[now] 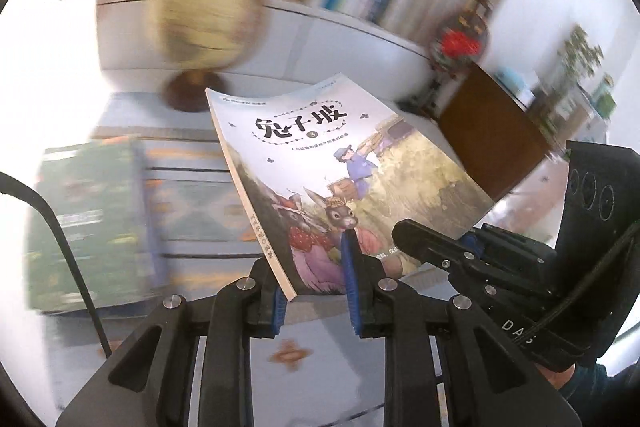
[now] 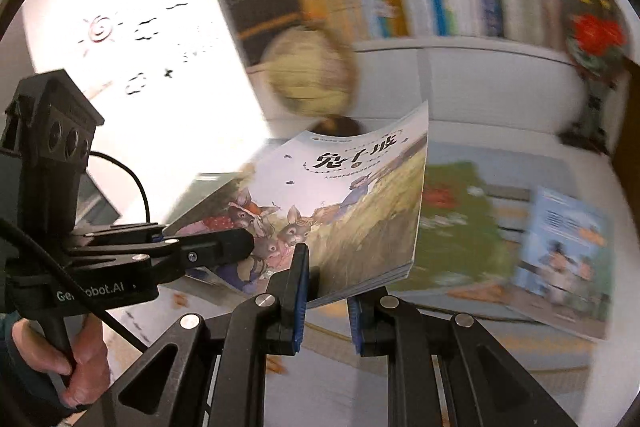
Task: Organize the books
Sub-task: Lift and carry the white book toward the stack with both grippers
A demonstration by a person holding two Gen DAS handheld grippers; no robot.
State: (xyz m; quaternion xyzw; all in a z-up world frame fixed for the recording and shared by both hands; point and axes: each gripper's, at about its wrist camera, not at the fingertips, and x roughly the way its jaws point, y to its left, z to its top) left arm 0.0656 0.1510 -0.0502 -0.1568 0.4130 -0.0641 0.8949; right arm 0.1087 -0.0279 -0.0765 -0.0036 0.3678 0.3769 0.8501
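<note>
Black tongs with blue pads are filling the bottom of both wrist views, and both pairs are gripping the same picture book [image 1: 340, 163], which is riding in the air above the tabletop [image 1: 332, 355]. Left tongs [image 1: 316, 291] are standing only narrowly apart, clamping the book's lower corner by the spine, one blue pad lying on the rabbit cover and the other sitting behind it. Right tongs [image 2: 326, 291] are squeezing almost fully together on the lower edge near the page side, one finger [image 2: 298, 275] pressing on the front cover. Each view is also showing the other tool reaching in from the side with its tip resting at the book's lower edge; in the right wrist view a hand [image 2: 80, 367] is wrapping around the left tool's handle. Below the lifted book, a green book [image 1: 92, 223] is lying flat on a patterned cloth [image 1: 192, 203], and a blue-covered book [image 2: 568, 259] is lying beside it on the right. Farther back a globe [image 1: 204, 15] on a dark base is standing on the tabletop, blurred, and behind it white bookshelves [image 2: 460, 47] are carrying rows of upright books. A red and dark ornament [image 2: 596, 31] is standing at the right.
</note>
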